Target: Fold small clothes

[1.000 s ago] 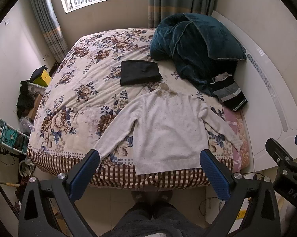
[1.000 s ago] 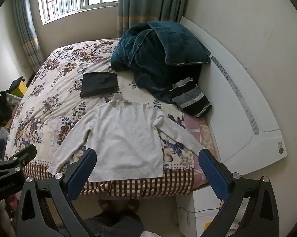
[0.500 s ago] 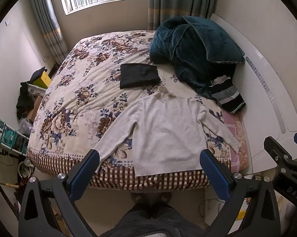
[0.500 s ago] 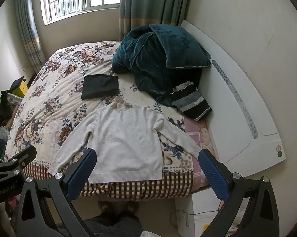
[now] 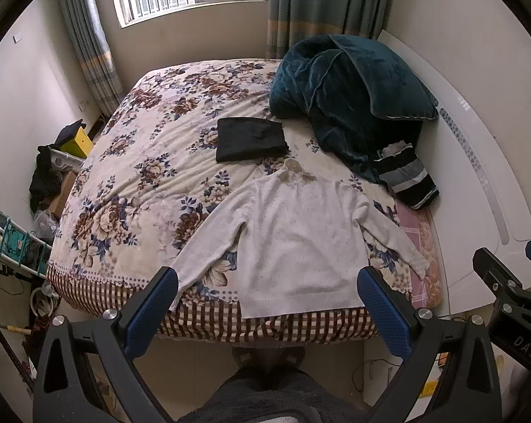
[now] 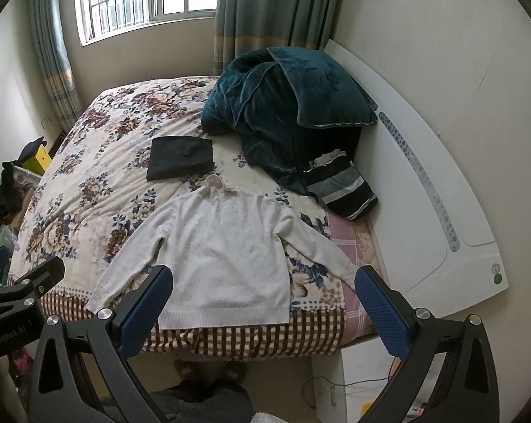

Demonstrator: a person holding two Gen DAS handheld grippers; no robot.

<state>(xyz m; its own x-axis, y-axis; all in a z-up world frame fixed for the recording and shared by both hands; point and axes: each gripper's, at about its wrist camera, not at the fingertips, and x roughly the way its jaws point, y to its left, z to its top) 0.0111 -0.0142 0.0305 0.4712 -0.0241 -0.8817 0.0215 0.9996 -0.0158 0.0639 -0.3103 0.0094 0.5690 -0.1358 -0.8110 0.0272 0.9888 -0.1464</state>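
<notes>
A small white long-sleeved sweater (image 5: 297, 243) lies flat on the floral bedspread (image 5: 152, 162), sleeves spread, hem at the near bed edge. It also shows in the right wrist view (image 6: 226, 246). A folded black garment (image 5: 249, 139) lies beyond its collar, also in the right wrist view (image 6: 181, 158). My left gripper (image 5: 267, 303) is open and empty, held back from the bed above the floor. My right gripper (image 6: 263, 299) is open and empty, also short of the bed edge.
A teal blanket and pillow (image 5: 350, 88) are heaped at the far right by the white headboard (image 5: 477, 162). A striped dark garment (image 5: 404, 176) lies beside them. Clutter and a yellow box (image 5: 73, 141) stand left of the bed. A white bedside cabinet (image 6: 357, 380) stands at the right.
Both grippers have drawn back and up from the bed, so the sweater and bed look smaller and farther. Nothing on the bed has moved.
</notes>
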